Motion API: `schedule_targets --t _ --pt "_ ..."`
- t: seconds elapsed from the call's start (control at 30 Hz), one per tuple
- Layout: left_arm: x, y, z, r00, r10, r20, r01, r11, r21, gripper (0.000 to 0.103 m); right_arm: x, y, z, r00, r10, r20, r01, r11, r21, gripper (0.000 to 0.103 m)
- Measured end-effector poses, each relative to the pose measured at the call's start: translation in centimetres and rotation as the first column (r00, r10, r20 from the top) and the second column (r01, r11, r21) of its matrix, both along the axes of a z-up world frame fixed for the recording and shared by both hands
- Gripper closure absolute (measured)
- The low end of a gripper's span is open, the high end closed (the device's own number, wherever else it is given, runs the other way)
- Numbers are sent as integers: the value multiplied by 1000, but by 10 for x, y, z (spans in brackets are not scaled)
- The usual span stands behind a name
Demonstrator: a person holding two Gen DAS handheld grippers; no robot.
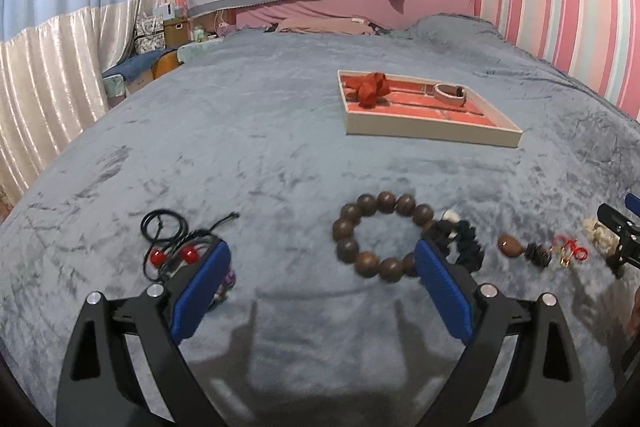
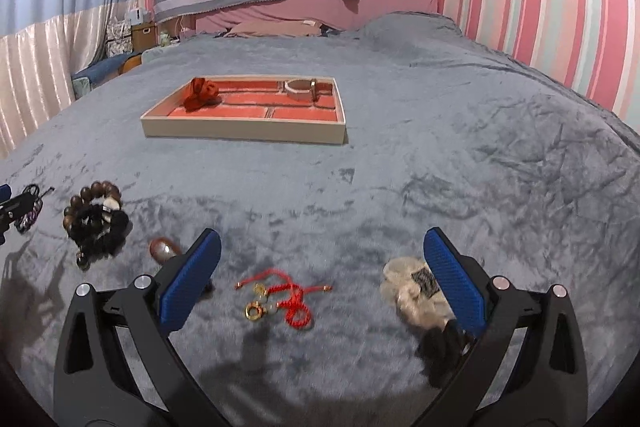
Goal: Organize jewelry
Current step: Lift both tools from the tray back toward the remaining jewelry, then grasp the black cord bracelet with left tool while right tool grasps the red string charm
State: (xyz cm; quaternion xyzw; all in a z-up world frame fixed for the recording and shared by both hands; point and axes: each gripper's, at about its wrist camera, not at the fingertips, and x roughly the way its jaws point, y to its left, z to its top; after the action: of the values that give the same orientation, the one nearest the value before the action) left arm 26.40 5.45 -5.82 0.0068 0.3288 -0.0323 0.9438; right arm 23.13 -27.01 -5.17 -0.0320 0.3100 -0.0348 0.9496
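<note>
red cord bracelet [image 2: 280, 297] is lying on the bed [image 2: 440, 167] between the right gripper [image 2: 320, 277] jaws, spread wide, long axis running nine to three; left gripper [image 1: 322, 269], also gaping, is hovering farther off.

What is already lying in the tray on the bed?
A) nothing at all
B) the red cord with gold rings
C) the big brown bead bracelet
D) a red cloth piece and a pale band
D: the tray holds a red cloth piece and a pale band; the bead bracelet and red cord lie on the blanket.
</note>
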Motion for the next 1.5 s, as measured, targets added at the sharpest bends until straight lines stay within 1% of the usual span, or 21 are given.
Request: schedule_targets --t 0.1,0.23,0.4,0.57,0.63,0.73,0.83,0.87,0.9,0.93,1.0,1.03,1.07,1.1,1.2,1.33,1.4,1.5 --pt "-4 6 -3 1000 13 1 -13 1000 12 11 -3 -1 -4 1000 1 -9 -1 1000 12 4" --pt "-3 13 -8 1000 20 -16 -20 999 26 11 -4 2 -12 1000 -1 -28 2 1000 16 4" --pt "-3 25 -9 1000 22 -19 -22 1000 -1 11 -5 3 -19 999 8 -42 -8 1000 11 5" --pt "0 37 -13 999 36 -27 -36 999 -3 11 3 2 -30 995 19 -95 -17 1000 23 19" --pt "1 44 -14 999 43 -27 -43 999 -2 11 5 0 -32 994 23 -109 -19 999 35 27" --pt "2 52 -16 998 62 -32 -62 998 7 11 5 -1 -35 994 22 -111 -17 999 41 31" --pt "3 59 -20 996 73 -41 -72 997 33 12 5 0 -38 993 24 -114 -19 999 39 32" --pt "4 61 -22 996 70 -47 -68 997 29 13 5 0 -39 993 26 -117 -21 999 39 33" --pt "4 64 -23 996 68 -51 -67 998 21 18 6 1 -39 992 27 -120 -23 999 38 35" --pt "6 66 -25 996 65 -60 -64 998 6 20 7 1 -41 992 28 -126 -23 999 39 37" --pt "11 72 -28 994 55 -91 -58 998 -31 31 8 0 -42 990 27 -135 -21 999 43 39" --pt "13 74 -31 993 50 -104 -54 998 -43 35 10 -2 -43 989 26 -142 -19 999 50 42" --pt "15 75 -32 993 42 -114 -48 997 -52 43 10 -3 -44 989 24 -147 -16 998 57 43" --pt "16 75 -33 992 36 -120 -43 998 -55 47 11 -4 -44 988 24 -152 -14 998 64 46" --pt "20 71 -36 991 25 -133 -31 999 -37 48 14 -8 -47 985 24 -168 -10 997 82 49" --pt "26 65 -42 986 16 -164 -18 1000 -8 48 17 -9 -50 982 27 -186 -10 996 91 57" --pt "28 63 -45 984 7 -175 -6 1000 1 55 18 -9 -51 981 27 -191 -9 996 91 60" --pt "30 60 -46 983 1 -182 1 1000 13 60 18 -9 -53 980 28 -195 -11 996 88 62"
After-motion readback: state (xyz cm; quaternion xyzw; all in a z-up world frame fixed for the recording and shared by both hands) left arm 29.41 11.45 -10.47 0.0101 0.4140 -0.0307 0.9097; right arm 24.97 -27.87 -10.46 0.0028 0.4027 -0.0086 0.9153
